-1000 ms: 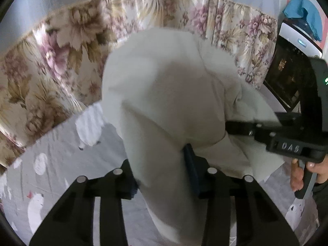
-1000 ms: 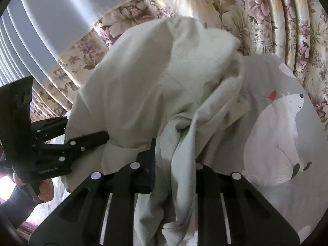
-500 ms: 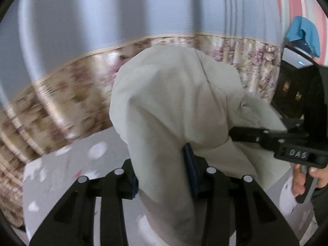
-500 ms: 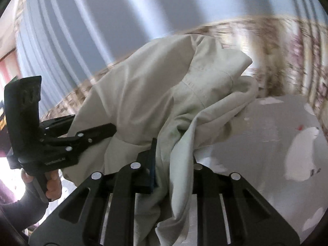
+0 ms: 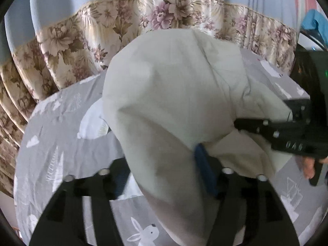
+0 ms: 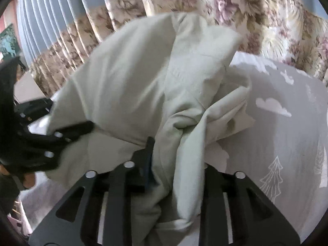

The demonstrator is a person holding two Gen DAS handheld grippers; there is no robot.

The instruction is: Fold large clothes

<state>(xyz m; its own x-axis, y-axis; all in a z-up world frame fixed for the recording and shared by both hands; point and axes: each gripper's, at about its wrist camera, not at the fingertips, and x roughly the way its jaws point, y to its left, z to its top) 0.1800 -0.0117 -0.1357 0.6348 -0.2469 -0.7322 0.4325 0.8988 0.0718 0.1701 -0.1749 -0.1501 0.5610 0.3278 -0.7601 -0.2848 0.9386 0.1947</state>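
A large cream-white garment (image 5: 174, 102) hangs bunched between both grippers above the grey printed bed sheet (image 5: 61, 147). My left gripper (image 5: 162, 170) is shut on a fold of the garment, which drapes over and hides its fingertips. My right gripper (image 6: 176, 164) is shut on another bunched part of the same garment (image 6: 160, 86). In the left wrist view the right gripper (image 5: 287, 137) reaches into the cloth from the right. In the right wrist view the left gripper (image 6: 51, 141) enters from the left.
A floral curtain with a blue upper part (image 5: 127, 24) hangs close behind the bed. A dark appliance with a blue cloth on top (image 5: 315, 30) stands at the right. The sheet (image 6: 287, 143) shows tree and cloud prints.
Both grippers swung up with the garment, then tilted back down toward the sheet. The garment stays held in both. More of the bed sheet shows now.
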